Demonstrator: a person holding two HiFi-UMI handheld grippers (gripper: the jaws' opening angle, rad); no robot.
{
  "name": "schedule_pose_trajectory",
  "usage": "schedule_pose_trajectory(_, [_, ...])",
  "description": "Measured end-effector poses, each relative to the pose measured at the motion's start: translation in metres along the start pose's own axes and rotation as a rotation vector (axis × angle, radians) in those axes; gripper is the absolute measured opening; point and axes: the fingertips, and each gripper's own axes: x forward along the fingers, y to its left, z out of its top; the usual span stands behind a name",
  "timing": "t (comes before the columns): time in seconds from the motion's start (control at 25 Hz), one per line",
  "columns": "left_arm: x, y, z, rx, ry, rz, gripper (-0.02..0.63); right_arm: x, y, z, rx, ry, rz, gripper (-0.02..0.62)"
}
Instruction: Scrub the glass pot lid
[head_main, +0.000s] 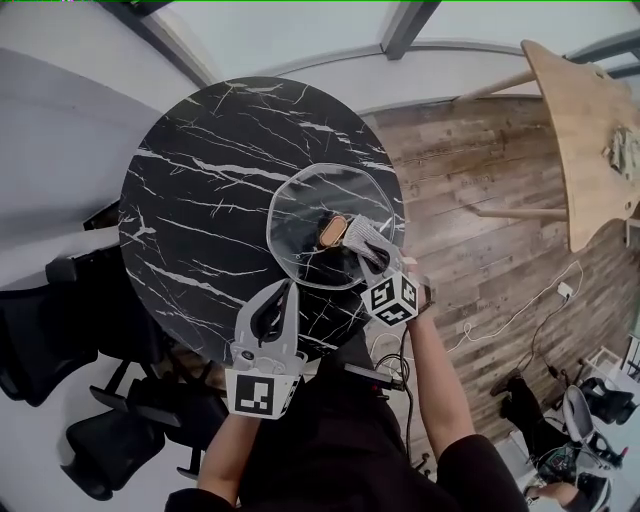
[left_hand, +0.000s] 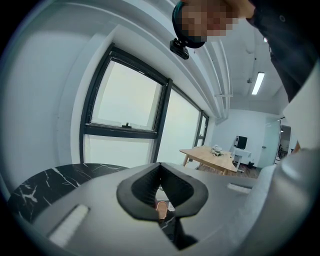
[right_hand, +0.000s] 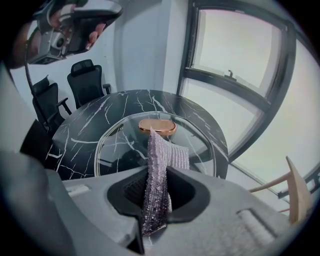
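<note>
Right gripper view: right gripper (right_hand: 156, 192) is clamped on a scrub pad (right_hand: 161, 162) over the glass lid (right_hand: 117, 145); left gripper (head_main: 288, 290) is closed, empty.

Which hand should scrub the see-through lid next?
Right, probably. The right gripper is shut on the sparkly scrubbing cloth, over the glass lid. The left gripper holds nothing and sits off the lid, near the table edge.
</note>
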Motion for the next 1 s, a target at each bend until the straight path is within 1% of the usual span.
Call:
schedule_pose_trajectory(0.08, [-0.003,0.004,0.001,-0.006,-0.010,-0.002,0.003,0.000,0.004,0.000,0.017,0.008,-0.014,0.077])
schedule_pose_trajectory(0.2, [-0.012,0.009,-0.008,0.004,0.018,-0.019,0.003,0.001,0.010,0.001,0.033,0.017,-0.030,0.078])
schedule_pose_trajectory(0.48, [-0.031,0.026,-0.012,-0.002,0.024,-0.043,0.003,0.002,0.023,0.006,0.068,0.050,-0.076,0.077])
schedule_pose_trajectory(0.76, [-0.050,0.043,-0.017,0.018,0.034,-0.071,0.003,0.004,0.042,0.008,0.148,0.081,-0.124,0.078])
schedule_pose_trajectory(0.92, [-0.061,0.053,-0.013,0.041,0.022,-0.095,0.003,0.009,0.058,0.015,0.185,0.095,-0.138,0.078])
schedule_pose_trajectory(1.0, [-0.065,0.058,-0.013,0.050,0.030,-0.108,0.003,0.012,0.065,0.020,0.201,0.096,-0.151,0.078])
